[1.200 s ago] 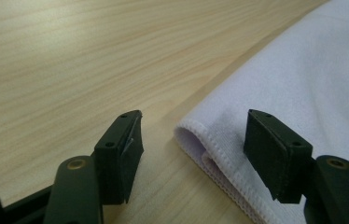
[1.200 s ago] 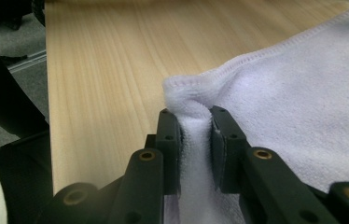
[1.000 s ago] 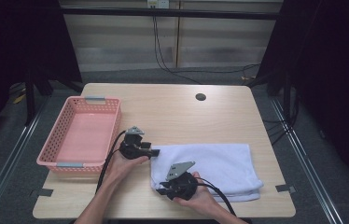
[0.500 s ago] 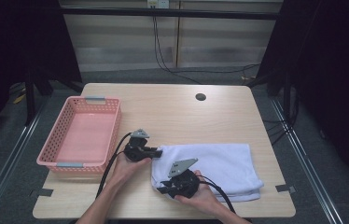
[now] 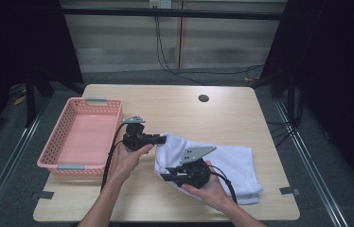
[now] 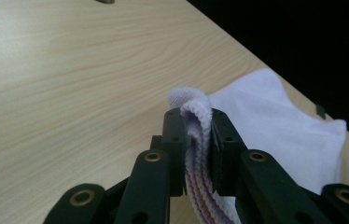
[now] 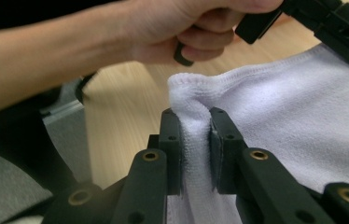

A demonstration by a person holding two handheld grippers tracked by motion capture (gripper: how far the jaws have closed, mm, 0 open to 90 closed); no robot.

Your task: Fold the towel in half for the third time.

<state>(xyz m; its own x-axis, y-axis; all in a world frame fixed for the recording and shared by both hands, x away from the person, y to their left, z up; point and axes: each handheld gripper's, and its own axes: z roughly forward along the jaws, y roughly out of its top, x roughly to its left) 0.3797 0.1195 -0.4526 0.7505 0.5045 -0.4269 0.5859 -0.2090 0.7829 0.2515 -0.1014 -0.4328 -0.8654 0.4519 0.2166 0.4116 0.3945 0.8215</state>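
Since 1 second ago the towel's (image 5: 222, 163) 9 o'clock edge has lifted; left tool (image 5: 162, 139) and right tool (image 5: 164, 177) each clamp a corner, ready to fold toward 3 o'clock.

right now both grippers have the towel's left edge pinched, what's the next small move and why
Probably lift both corners together and carry them right to fold the towel over itself. The left gripper and right gripper are each shut on a bunched corner of the left edge, which already rises off the table.
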